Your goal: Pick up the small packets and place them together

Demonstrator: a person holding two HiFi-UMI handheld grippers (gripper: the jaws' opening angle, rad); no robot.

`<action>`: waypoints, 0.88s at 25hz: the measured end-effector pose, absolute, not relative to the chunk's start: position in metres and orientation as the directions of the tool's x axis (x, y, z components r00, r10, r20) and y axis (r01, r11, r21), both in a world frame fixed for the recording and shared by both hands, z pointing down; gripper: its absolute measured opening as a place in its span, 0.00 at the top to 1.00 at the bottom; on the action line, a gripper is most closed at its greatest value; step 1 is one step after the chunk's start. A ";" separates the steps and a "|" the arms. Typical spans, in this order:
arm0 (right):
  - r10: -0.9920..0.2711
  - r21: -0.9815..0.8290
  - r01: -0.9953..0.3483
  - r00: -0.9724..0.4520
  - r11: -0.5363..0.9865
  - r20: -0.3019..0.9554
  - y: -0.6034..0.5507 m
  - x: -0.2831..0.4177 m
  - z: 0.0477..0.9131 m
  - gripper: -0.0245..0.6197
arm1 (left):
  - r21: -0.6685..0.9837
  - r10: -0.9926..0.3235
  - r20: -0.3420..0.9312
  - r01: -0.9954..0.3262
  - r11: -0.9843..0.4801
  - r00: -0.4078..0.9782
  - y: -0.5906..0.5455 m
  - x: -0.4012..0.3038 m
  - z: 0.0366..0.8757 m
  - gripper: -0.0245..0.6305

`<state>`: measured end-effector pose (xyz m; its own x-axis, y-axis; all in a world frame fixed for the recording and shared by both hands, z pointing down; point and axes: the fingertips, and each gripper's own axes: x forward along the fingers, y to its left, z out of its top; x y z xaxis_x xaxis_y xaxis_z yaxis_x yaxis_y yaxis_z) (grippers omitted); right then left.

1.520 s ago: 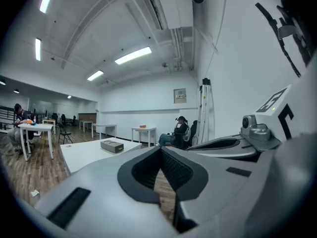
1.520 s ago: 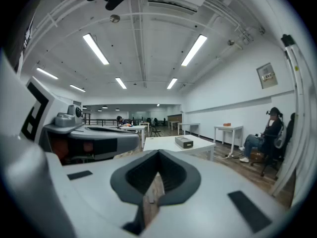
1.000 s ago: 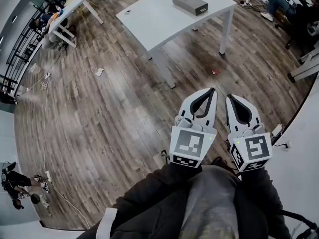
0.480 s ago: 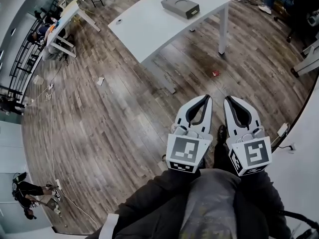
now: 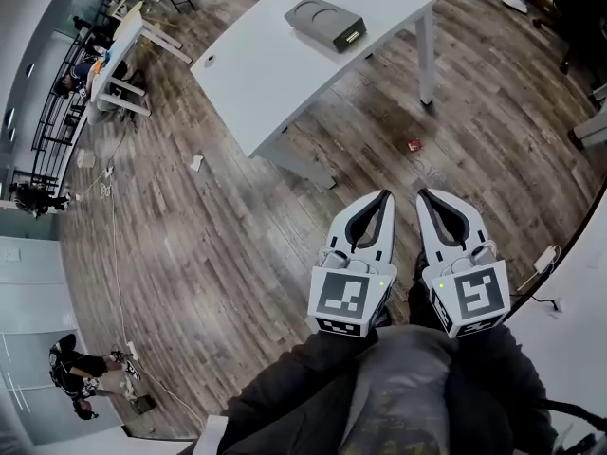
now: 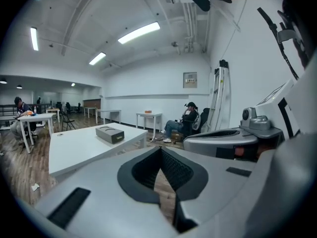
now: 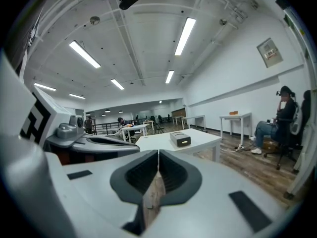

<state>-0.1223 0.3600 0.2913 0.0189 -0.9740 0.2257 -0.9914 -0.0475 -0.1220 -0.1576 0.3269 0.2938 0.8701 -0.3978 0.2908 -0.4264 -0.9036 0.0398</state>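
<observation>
A small red packet (image 5: 413, 145) lies on the wooden floor just beyond the table's near leg. A whitish packet or scrap (image 5: 196, 162) lies on the floor further left. My left gripper (image 5: 384, 195) and right gripper (image 5: 423, 195) are held side by side at waist height above the floor, short of the red packet. Both are shut with nothing between the jaws. In the left gripper view the left gripper (image 6: 160, 148) has its tips meeting, and in the right gripper view the right gripper (image 7: 158, 152) does too. No packet shows in either gripper view.
A white table (image 5: 285, 55) stands ahead with a grey box (image 5: 326, 24) on it. A white wall and a plug with cable (image 5: 545, 259) lie at the right. More tables and seated people are at the far left (image 5: 114, 41). A person sits in a chair (image 7: 277, 128).
The head view has swung: the table and grey box slid left and upward in the picture. Both grippers sit slightly lower in view, still shut and side by side.
</observation>
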 end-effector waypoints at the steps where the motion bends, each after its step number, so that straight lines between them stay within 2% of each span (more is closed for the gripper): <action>1: -0.974 -0.124 -0.992 0.009 -0.038 0.225 0.355 -0.113 0.291 0.95 | 0.039 -0.400 0.291 -0.429 -0.902 0.869 0.323 -0.147 0.293 0.96; 7: -0.981 -0.115 -0.993 -0.027 0.005 0.193 0.326 -0.072 0.278 0.95 | 0.019 -0.430 0.273 -0.451 -0.892 0.861 0.300 -0.108 0.280 0.96; 15: -0.981 -0.094 -0.994 -0.074 0.058 0.181 0.291 -0.069 0.266 0.95 | 0.004 -0.487 0.246 -0.503 -0.864 0.838 0.264 -0.109 0.265 0.96; 22: -0.975 -0.071 -0.996 -0.069 0.055 0.213 0.236 -0.057 0.277 0.95 | 0.045 -0.483 0.235 -0.505 -0.862 0.844 0.206 -0.098 0.277 0.96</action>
